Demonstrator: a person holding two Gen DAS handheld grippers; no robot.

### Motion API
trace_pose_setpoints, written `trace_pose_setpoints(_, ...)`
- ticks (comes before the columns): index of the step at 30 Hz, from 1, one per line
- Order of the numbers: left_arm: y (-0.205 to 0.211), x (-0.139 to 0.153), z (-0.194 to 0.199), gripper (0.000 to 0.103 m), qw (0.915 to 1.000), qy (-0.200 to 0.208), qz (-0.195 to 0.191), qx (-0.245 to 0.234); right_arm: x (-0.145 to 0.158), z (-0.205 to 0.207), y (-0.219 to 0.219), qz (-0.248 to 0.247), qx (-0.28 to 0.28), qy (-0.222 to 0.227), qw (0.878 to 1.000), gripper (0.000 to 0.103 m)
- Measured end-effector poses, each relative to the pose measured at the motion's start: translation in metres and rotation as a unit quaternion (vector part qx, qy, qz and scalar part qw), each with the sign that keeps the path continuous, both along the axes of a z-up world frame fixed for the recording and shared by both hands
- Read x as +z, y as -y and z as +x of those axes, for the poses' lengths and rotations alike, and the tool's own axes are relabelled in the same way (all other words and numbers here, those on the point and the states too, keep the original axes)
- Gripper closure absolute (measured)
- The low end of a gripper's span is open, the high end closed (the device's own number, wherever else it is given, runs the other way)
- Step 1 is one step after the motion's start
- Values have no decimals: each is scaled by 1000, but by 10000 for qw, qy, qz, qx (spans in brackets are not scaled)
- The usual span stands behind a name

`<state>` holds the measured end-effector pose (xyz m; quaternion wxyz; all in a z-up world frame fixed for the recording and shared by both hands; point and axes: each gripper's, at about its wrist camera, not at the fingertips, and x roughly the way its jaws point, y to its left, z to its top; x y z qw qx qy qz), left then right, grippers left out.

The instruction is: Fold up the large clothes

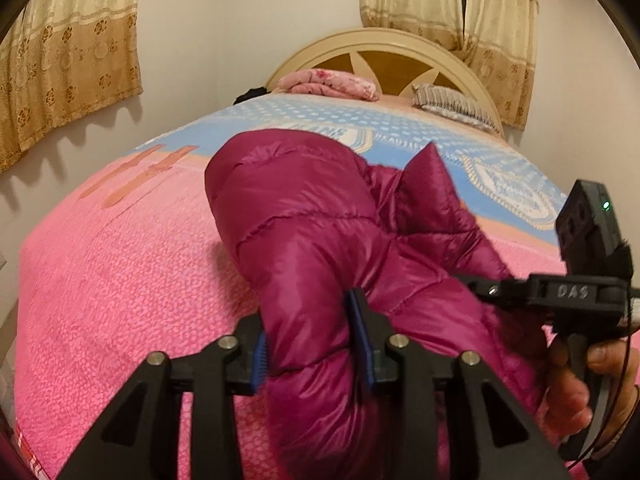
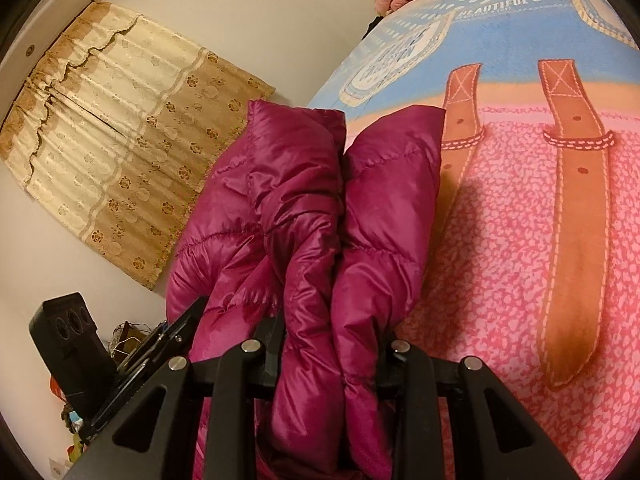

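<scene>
2 grippers carry our shiny magenta quilted puffer jacket [image 1: 320,240]: right gripper [image 2: 328,360] clamps its bunched folds, left gripper [image 1: 312,344] pinches another fold.

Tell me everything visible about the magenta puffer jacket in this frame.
The magenta puffer jacket is shiny, quilted in stitched horizontal channels, nylon-looking. It is bunched lengthwise into thick folds, lying on the pink bedspread with one corner poking up. The left gripper has a padded roll between its blue pads; the right gripper is clamped on two bunched folds. No zip or hood shows.
</scene>
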<state>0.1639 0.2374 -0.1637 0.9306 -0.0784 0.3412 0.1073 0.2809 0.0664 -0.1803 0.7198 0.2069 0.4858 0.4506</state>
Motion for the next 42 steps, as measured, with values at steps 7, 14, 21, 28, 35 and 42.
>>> trace_pose_setpoints(7,-5,-11,-2,43,9997,-177,-4,164,-10,3,10,-112,-101,-72,9999,73)
trace_pose_setpoints(14,5,-3,-7,25,9983,-230,470,258,-14,5,20,-247,-271,-176,9992,63)
trace_pose_setpoints(21,4,35,-29,3,9961,307,663,488,16,-2,57,-269,-867,42,9959,53)
trace_pose_setpoints(28,15,86,-55,0,9909,1016,747,461,94,-51,76,-731,-1176,1374,9808,48)
trace_pose_setpoints(35,27,113,-69,0,9869,1361,785,365,143,-103,72,-917,-1308,2349,9588,45)
trace_pose_setpoints(42,30,119,-75,0,9850,1499,765,392,161,-124,68,-964,-1260,2654,9510,43)
